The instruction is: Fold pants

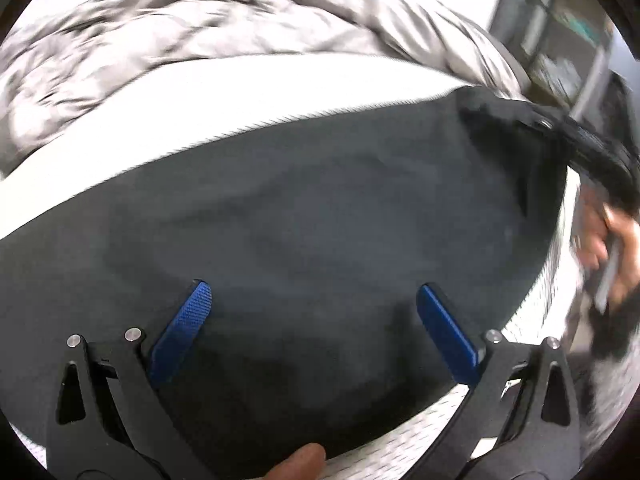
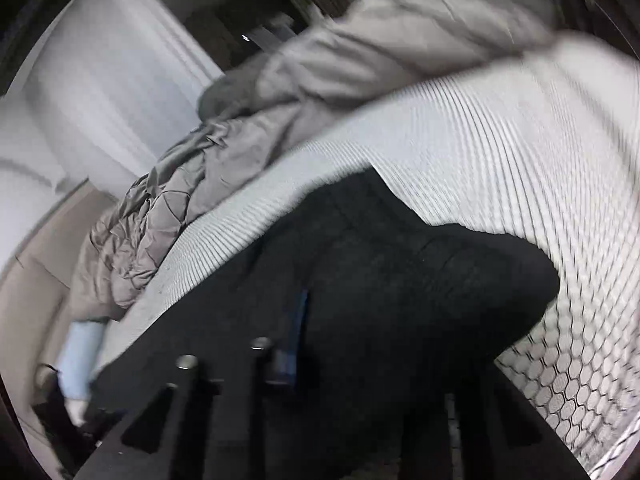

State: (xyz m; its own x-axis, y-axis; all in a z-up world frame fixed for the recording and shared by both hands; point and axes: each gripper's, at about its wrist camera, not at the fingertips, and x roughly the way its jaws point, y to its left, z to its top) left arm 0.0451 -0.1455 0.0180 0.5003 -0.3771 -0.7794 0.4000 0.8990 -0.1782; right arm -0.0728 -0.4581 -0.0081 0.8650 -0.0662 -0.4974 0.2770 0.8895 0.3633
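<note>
Dark pants [image 1: 312, 220] lie spread on a white honeycomb-patterned bed cover [image 1: 224, 92]. My left gripper [image 1: 314, 300] hovers just over the pants with its blue pads [image 1: 184, 320] wide apart and nothing between them. At the right of the left wrist view, the waistband with a metal button [image 1: 544, 123] is lifted by the other hand. In the right wrist view the pants [image 2: 400, 280] drape over my right gripper [image 2: 320, 320]; one blue pad [image 2: 299, 320] shows against the cloth, the other finger is hidden under the fabric. The view is blurred.
A crumpled grey quilt [image 1: 168, 36] lies along the far side of the bed; it also shows in the right wrist view [image 2: 240, 152]. The white cover [image 2: 500, 128] extends to the right. A pale wall and floor [image 2: 36, 288] lie to the left.
</note>
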